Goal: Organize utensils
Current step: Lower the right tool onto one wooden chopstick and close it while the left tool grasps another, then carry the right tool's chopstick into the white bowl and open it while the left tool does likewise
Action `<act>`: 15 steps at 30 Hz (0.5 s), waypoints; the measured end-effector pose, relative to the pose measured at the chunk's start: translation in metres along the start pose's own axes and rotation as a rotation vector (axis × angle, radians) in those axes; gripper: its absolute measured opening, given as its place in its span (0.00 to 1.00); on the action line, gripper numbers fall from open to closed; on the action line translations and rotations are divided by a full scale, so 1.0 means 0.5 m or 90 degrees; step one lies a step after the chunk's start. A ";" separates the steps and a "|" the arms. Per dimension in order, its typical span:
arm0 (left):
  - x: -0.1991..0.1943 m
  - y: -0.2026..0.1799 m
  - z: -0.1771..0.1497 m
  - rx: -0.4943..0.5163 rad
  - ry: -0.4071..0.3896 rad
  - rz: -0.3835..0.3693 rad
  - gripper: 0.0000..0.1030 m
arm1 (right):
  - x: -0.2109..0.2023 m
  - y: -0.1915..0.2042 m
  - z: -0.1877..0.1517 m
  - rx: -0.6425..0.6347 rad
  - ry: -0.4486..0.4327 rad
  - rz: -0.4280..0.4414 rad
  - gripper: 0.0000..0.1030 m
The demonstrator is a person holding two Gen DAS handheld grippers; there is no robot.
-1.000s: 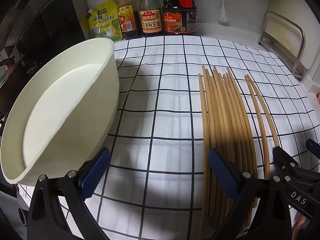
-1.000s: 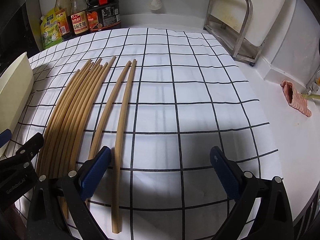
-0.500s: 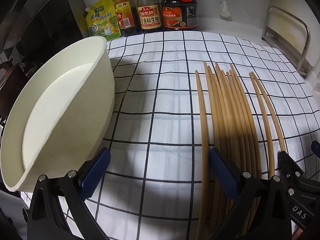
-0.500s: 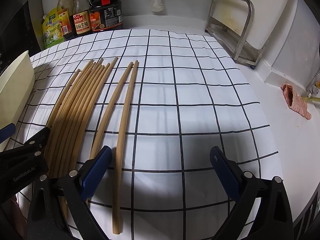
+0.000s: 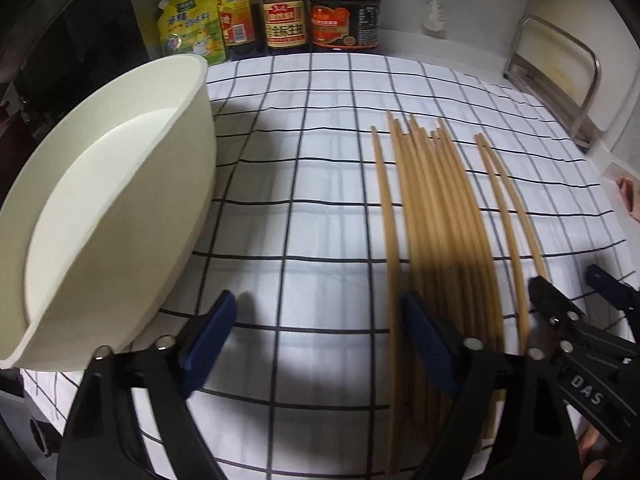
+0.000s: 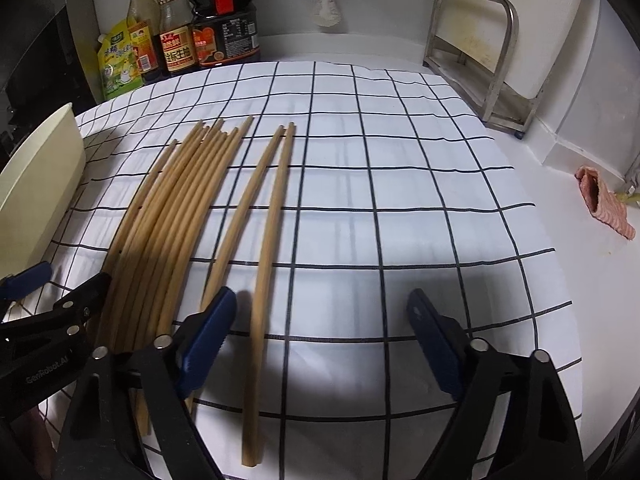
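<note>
Several wooden chopsticks (image 5: 436, 216) lie side by side on a white checked cloth (image 5: 304, 184), with a separate pair (image 5: 508, 208) a little to their right. In the right wrist view the bundle (image 6: 168, 216) is at left and the pair (image 6: 264, 216) beside it. A cream container (image 5: 104, 216) lies tilted at the left. My left gripper (image 5: 320, 324) is open and empty, its right finger over the bundle's near ends. My right gripper (image 6: 320, 320) is open and empty, its left finger over the pair's near part.
Sauce bottles (image 5: 344, 4) and a yellow pouch (image 5: 192, 24) stand at the back wall. A metal rack (image 6: 476, 56) stands at the back right. A pink cloth (image 6: 600, 200) lies on the white counter at right. The cloth's edge is near the grippers.
Both grippers have drawn back slightly and lifted their view; the left one shifted a little. The chopsticks and container have not moved. Both stay open.
</note>
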State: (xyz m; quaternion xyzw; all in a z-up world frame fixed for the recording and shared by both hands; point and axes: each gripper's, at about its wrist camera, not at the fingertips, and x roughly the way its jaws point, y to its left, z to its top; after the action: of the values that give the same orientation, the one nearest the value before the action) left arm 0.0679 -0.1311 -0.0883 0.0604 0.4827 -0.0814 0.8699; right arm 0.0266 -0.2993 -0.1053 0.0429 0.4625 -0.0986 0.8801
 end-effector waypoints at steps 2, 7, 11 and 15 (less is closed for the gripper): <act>-0.005 -0.009 -0.001 0.009 -0.003 -0.013 0.61 | -0.005 0.012 0.000 -0.014 -0.002 0.010 0.61; -0.015 -0.027 -0.004 0.025 -0.006 -0.037 0.26 | -0.014 0.027 -0.001 -0.025 -0.011 0.020 0.15; -0.016 -0.034 -0.005 0.030 -0.002 -0.046 0.07 | -0.013 0.017 0.000 -0.008 -0.013 0.034 0.06; -0.026 -0.025 -0.005 0.019 -0.004 -0.068 0.07 | -0.015 0.004 0.003 0.021 -0.010 0.061 0.06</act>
State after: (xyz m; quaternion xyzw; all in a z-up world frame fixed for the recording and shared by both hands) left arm 0.0567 -0.1421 -0.0789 0.0471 0.4813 -0.1354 0.8647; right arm 0.0239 -0.2968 -0.0985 0.0788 0.4511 -0.0648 0.8866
